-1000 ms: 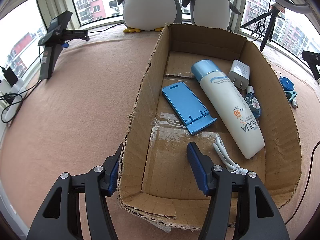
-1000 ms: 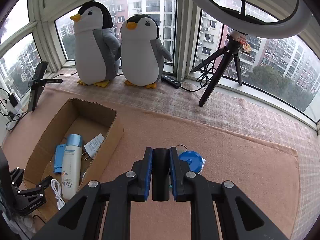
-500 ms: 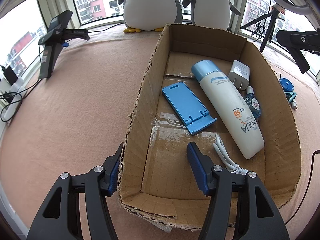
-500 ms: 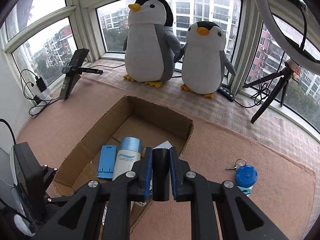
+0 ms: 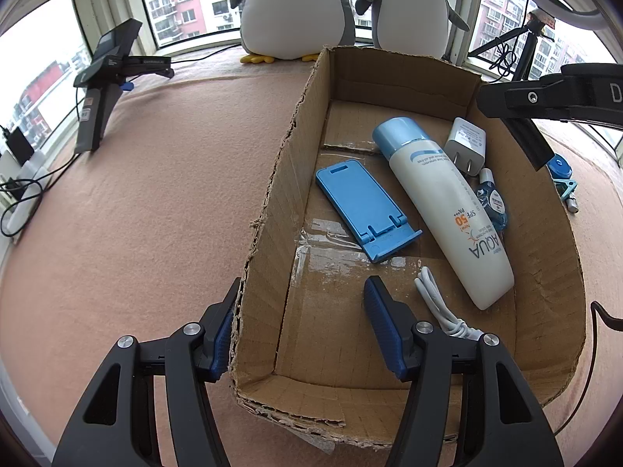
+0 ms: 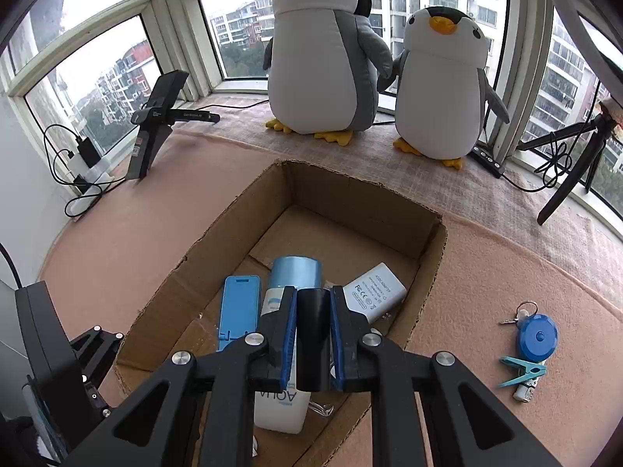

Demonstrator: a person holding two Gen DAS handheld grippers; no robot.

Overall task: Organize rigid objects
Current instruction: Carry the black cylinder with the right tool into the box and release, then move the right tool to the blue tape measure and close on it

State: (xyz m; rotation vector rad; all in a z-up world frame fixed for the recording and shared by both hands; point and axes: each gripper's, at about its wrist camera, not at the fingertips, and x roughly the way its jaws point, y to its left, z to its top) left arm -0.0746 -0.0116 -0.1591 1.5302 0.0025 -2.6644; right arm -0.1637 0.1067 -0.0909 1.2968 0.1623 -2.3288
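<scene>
**Black cylinder held above the open box**

The right gripper (image 6: 314, 344) has its fingers (image 6: 286, 344) clamped on a small black cylinder (image 6: 314, 334), whose long axis runs along the fingers, toward 12 o'clock in the right wrist view. It hangs over the cardboard box (image 6: 233, 229), above the sunscreen bottle (image 6: 286, 292).

The left gripper (image 5: 301, 327) has its fingers (image 5: 379, 325) wide apart, straddling the box's left wall (image 5: 268, 210) near the front corner: one finger outside, one inside.

In the left wrist view the sunscreen bottle (image 5: 444, 210) lies flat, its blue cap toward 11 o'clock and its base toward 5 o'clock. Just left of it lies a blue phone stand (image 5: 364, 206), roughly parallel. A white charger plug (image 5: 467, 146) sits at the bottle's right near the cap, with a small blue bottle (image 5: 492, 202) just below it. A white cable (image 5: 440, 303) is coiled near the bottle's base.

The box rests on a desk (image 5: 136, 214) covered in pinkish felt. Outside the box at 3 o'clock, in the right wrist view, lie a blue round tape measure (image 6: 537, 336) with keys and a teal clothespin (image 6: 521, 369). Two plush penguins (image 6: 323, 54) stand at 12 o'clock before bay windows looking onto apartment blocks; a black stand (image 6: 155, 124) is at 10 o'clock, and a tripod (image 6: 572, 167) at 2 o'clock.
</scene>
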